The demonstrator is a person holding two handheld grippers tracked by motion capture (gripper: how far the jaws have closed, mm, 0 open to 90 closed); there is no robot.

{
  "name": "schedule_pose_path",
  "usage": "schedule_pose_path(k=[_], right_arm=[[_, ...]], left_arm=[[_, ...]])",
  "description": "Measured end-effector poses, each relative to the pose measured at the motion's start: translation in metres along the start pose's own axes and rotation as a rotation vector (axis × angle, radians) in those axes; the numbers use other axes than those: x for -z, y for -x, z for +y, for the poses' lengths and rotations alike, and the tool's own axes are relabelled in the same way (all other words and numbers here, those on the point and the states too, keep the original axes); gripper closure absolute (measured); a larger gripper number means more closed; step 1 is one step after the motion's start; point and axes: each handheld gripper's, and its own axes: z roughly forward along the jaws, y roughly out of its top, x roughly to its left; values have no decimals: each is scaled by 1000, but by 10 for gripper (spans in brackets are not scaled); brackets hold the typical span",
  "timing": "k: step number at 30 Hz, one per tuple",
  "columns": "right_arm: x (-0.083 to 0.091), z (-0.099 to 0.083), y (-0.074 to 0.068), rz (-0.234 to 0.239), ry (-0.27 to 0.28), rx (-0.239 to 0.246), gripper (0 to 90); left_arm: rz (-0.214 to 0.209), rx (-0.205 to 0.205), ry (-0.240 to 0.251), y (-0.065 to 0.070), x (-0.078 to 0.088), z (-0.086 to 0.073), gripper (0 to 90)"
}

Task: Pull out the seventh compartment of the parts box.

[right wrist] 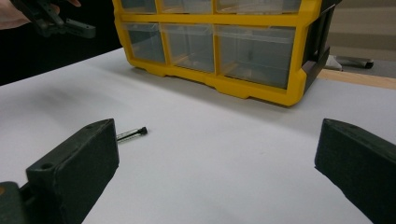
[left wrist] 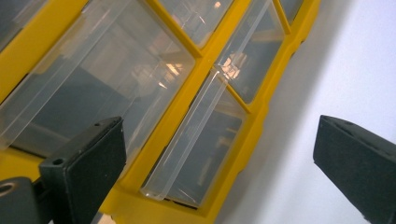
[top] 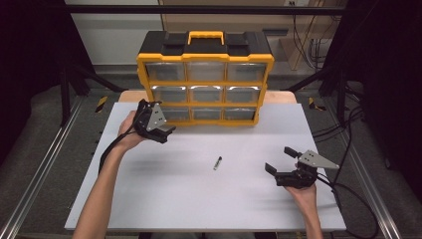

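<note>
Left gripper (top: pixel 166 133), jaws apart, faces the unlabelled yellow plastic drawer cabinet (top: pixel 205 84); right gripper (top: pixel 279 160), jaws apart, near small black-headed metal screw (top: pixel 217 163).

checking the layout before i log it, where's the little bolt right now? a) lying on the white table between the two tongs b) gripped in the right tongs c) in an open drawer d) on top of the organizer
a, the bolt lies bare on the white table, apart from the open left tongs and open right tongs.
</note>
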Motion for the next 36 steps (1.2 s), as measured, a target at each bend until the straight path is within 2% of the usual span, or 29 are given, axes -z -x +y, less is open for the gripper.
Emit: schedule_pose_path(k=[17,21,25,29,33,36], right_arm=[[0,0,-1,-1,-2,-4,4],[-1,0,0,2,0,-2,4],[-1,0,0,3,0,-2,4],[0,0,0,-1,0,-6,4],[0,0,0,-1,1,-5,4],[0,0,0,0,2,-7,4]], left_arm=[[-14,-107,-68,6,-24,-7,31],[-13,-145,-89,8,-31,-9,36],[-14,-157,-93,9,-35,-10,41],[-19,-203,-118,11,-40,-11,48],[-11,-222,-131,13,-44,-13,53],[-3,-261,-153,13,-46,-14,60]])
